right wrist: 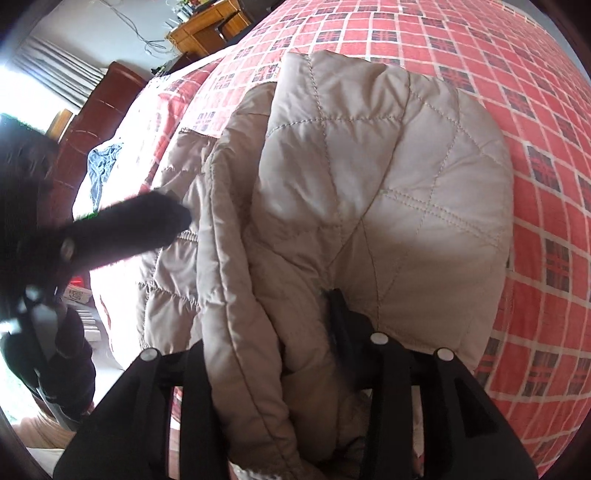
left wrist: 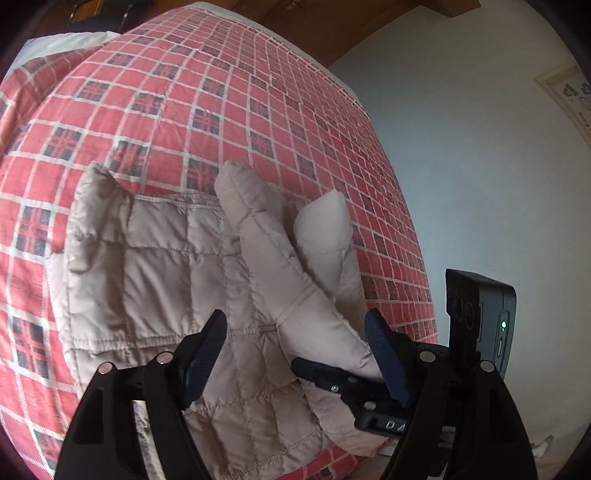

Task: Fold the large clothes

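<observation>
A beige quilted jacket [left wrist: 177,258] lies partly folded on the red checked bedspread [left wrist: 192,96], near the bed's edge. My left gripper [left wrist: 295,328] hovers open just above it, blue pads [left wrist: 207,339] wide apart with a puffy sleeve fold [left wrist: 280,266] running between them. In the right wrist view the jacket [right wrist: 369,177] fills the middle. My right gripper [right wrist: 295,317] is shut on a bunched fold of it; only one dark finger [right wrist: 338,306] shows through the fabric. The right gripper [left wrist: 332,373] also reaches into the left wrist view, pinching the sleeve end. The left gripper [right wrist: 162,221] appears blurred at the jacket's left side.
The bedspread [right wrist: 498,74] stretches far beyond the jacket. A pale wall [left wrist: 461,166] lies past the bed's right edge. A dark wooden headboard [right wrist: 96,122], a blue cloth [right wrist: 103,162] on white bedding and a wooden desk [right wrist: 207,29] stand at the upper left.
</observation>
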Demonstrator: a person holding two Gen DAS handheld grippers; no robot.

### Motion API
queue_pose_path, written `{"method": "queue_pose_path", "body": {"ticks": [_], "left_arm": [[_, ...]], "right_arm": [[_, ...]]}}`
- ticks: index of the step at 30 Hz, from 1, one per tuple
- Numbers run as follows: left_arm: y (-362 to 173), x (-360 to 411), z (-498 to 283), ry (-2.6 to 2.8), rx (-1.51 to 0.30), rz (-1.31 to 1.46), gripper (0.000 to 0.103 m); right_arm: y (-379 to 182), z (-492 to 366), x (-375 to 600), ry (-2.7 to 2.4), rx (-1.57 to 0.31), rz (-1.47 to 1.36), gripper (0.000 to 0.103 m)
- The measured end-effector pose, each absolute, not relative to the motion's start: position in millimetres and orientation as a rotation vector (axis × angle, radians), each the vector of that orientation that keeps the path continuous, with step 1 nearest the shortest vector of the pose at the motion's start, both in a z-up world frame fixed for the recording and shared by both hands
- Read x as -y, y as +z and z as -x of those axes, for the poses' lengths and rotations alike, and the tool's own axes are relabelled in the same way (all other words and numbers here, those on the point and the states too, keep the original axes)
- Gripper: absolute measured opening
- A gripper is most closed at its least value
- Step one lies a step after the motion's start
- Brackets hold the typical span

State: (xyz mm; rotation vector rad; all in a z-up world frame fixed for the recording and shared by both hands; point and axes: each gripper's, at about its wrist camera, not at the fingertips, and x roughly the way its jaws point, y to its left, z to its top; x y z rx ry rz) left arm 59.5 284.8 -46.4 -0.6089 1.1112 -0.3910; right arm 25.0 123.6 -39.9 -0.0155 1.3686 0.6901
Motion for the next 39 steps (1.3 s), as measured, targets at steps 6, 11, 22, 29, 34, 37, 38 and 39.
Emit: {"method": "queue_pose_path", "body": {"ticks": [6, 11, 22, 29, 34, 37, 38, 39], "left_arm": [[-64.9, -263.2, -83.9, -0.405, -1.181, 0.576, 0.077], [-81.4, -250.5, -99.4, -0.393, -1.217, 0.57, 0.07], [-89.5, -240.6, -106.7, -0.444, -1.185, 0.576, 0.035], [-53.1, -229.0, -97.7, -0.562, -1.074, 0.556, 0.015], [-18.4, -239.2, -86.7, -0.664, -0.986, 0.58, 0.013], [-3.7, -261.6, -74.8, -0.691, -0.938, 0.6, 0.013], [-0.1, -272.1, -70.2, -0.695, -0.923, 0.608, 0.013], [1.5, -281.8, -67.0, -0.698, -0.911, 0.616, 0.013]], "right_arm": [[-36.0, -22.6, -113.4, 0.713, -1.345, -0.011, 0.041], [-26.3, -17.3, -96.5, 0.749, -1.32, -0.055, 0.052], [39.4, -11.3, 14.0, 0.728, -1.174, -0.318, 0.066], [-5.3, -23.3, 69.1, 0.519, -1.236, -0.427, 0.064], [-17.5, -19.8, 77.0, 0.531, -1.239, -0.468, 0.064], [-15.5, -20.9, 67.2, 0.565, -1.237, -0.454, 0.064], [-14.2, -21.8, 61.7, 0.584, -1.241, -0.454, 0.064], [-12.4, -21.1, 57.7, 0.597, -1.245, -0.455, 0.065]]}}
